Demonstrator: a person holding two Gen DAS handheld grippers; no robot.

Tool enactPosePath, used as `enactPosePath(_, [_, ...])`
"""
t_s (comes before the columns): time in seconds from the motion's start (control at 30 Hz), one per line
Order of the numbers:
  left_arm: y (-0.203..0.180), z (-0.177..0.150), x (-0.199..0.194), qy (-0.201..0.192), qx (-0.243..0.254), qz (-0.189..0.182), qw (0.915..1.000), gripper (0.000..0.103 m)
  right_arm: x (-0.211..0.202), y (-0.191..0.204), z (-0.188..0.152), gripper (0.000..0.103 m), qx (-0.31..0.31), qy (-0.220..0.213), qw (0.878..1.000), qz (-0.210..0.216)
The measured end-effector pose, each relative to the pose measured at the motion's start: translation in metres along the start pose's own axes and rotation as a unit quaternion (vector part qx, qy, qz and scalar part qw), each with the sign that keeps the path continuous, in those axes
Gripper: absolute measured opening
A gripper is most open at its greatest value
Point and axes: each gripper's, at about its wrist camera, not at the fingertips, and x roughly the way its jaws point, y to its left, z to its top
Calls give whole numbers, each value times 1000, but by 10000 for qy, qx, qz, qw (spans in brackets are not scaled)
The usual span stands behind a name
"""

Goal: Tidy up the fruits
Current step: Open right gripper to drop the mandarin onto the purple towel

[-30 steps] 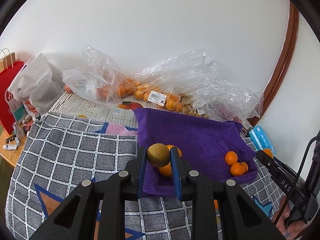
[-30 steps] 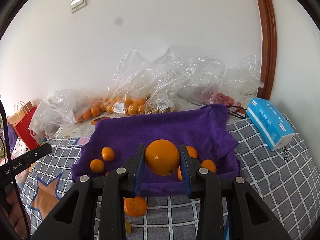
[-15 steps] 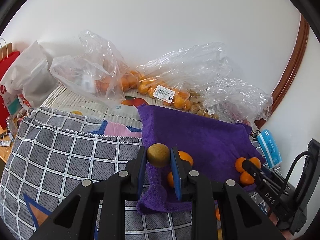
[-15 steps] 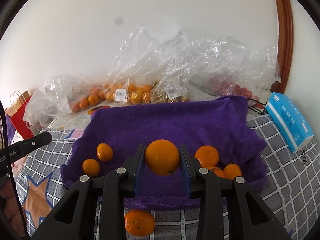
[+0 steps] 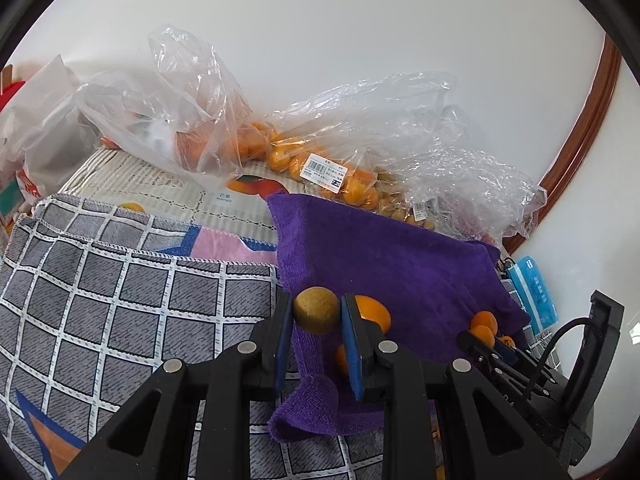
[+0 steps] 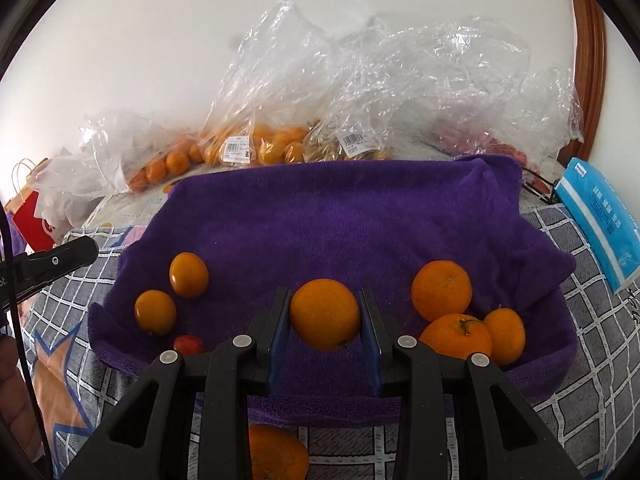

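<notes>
Left gripper (image 5: 316,340): jaws clamped on a small round brown fruit (image 5: 316,310), held clear above the near left corner of the purple towel (image 5: 400,264).

Right gripper (image 6: 325,330): jaws clamped on an orange (image 6: 325,314), poised over the middle of the towel's near edge.

Towel contents, right wrist view: 2 small oranges (image 6: 172,292) at left with a red fruit (image 6: 189,345) beside them; 3 larger oranges (image 6: 460,320) grouped at right. 1 orange (image 6: 276,454) lies off the towel on the checked cloth (image 6: 580,380) below the right gripper. Bagged fruit (image 6: 256,148) sits behind, against the wall.

Step in hand, by judgement: carrying both fruits to their places on the towel. Next move: lower each onto the towel beside its own kind, then release. Round fruit may roll; set it down in contact before opening.
</notes>
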Motion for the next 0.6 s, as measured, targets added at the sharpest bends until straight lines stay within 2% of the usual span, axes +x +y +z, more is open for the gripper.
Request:
enactPosePath(0.23, [0, -4, 4, 18, 53, -142, 9999, 23, 10, -4, -4, 33, 53, 131, 9999, 28])
enactPosePath(0.5, [7, -3, 4, -47, -102, -262, 9996, 23, 11, -5, -5, 34, 111, 133, 9998, 60])
enactPosePath(0.6, [8, -4, 4, -79, -125, -272, 9995, 23, 11, -7, -6, 40, 147, 139, 9997, 134])
